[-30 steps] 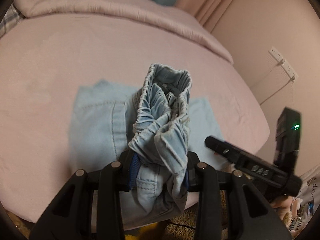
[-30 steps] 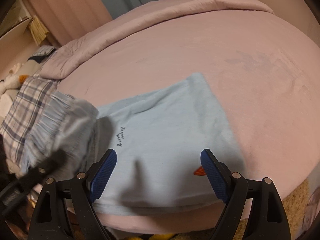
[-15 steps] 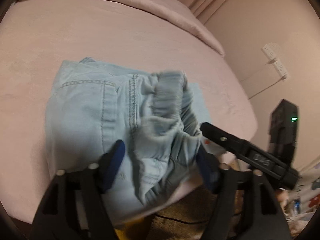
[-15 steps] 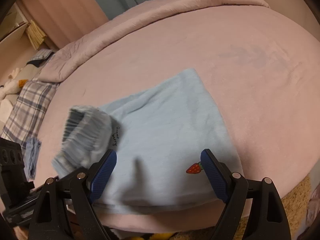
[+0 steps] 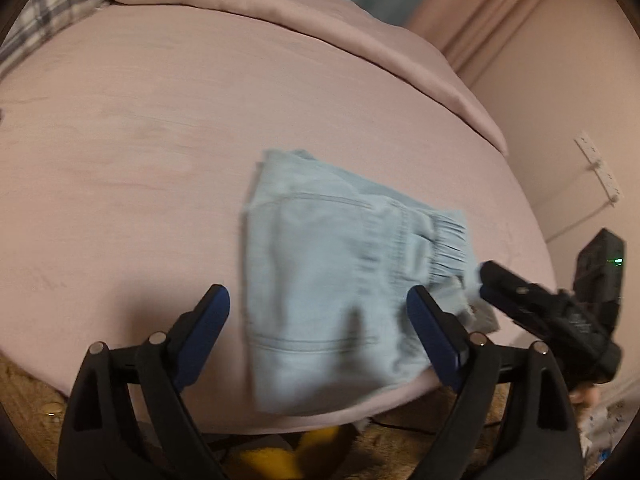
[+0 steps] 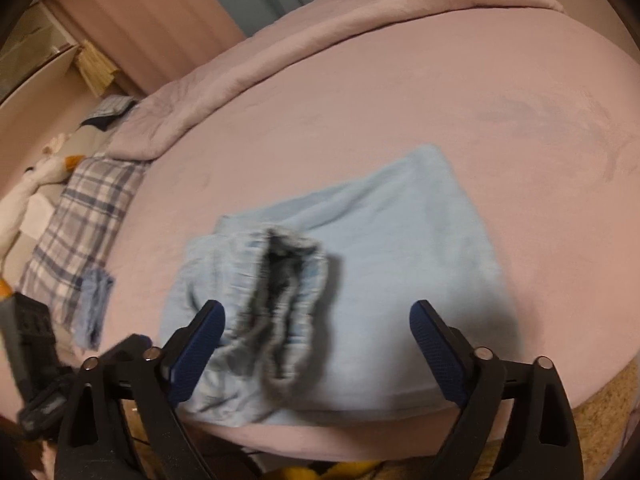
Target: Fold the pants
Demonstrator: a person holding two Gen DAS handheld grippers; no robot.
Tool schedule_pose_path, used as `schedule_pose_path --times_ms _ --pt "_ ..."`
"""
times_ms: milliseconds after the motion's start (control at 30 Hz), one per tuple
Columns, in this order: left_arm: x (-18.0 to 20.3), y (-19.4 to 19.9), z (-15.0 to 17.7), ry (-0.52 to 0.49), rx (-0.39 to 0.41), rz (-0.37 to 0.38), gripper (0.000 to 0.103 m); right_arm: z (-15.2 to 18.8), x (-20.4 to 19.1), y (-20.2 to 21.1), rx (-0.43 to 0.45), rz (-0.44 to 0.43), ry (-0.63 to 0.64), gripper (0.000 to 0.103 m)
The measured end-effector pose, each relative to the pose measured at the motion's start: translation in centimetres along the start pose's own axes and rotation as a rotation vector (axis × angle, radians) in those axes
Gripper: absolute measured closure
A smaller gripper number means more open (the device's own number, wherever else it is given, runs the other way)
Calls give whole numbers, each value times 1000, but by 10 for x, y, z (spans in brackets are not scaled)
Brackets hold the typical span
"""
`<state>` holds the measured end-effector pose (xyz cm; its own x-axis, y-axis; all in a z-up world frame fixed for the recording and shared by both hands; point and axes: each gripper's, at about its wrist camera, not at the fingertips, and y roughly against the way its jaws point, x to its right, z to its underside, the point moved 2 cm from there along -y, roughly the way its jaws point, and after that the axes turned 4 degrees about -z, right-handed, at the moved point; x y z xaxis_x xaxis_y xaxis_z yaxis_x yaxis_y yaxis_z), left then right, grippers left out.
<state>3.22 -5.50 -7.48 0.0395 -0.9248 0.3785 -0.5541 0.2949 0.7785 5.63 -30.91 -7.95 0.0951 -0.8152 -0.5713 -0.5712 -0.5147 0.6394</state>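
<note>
Light blue denim pants (image 5: 320,260) lie folded on the pink bed (image 5: 120,140), close to its near edge. Their gathered elastic waistband (image 6: 288,280) rests in a loose bunch on top of the folded legs (image 6: 400,232). My left gripper (image 5: 316,300) hovers over the pants with its jaws opening; the cloth lies below them and the blue pads do not touch it. My right gripper (image 6: 316,312) is above the waistband end, jaws also opening, pressing on nothing. In the left wrist view the right gripper (image 5: 520,300) reaches in from the right, beside the waistband.
A rolled pink duvet (image 5: 280,12) runs along the far side of the bed. A plaid pillow (image 6: 80,220) and a soft toy (image 6: 40,172) lie at the left. A socket strip (image 5: 600,168) hangs on the right wall. Something yellow (image 5: 272,460) lies on the carpet below the bed edge.
My left gripper has let go of the bunched waistband, which dropped onto the folded pants, and it has shifted sideways. My right gripper stayed in place and opened slightly wider.
</note>
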Motion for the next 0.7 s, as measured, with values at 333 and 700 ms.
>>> schedule_pose_path --times_ms 333,700 --pt "-39 10 7 91 -8 -90 13 4 -21 -44 -126 -35 63 7" --pt "-59 18 5 170 9 -100 13 11 -39 -55 -141 43 176 37"
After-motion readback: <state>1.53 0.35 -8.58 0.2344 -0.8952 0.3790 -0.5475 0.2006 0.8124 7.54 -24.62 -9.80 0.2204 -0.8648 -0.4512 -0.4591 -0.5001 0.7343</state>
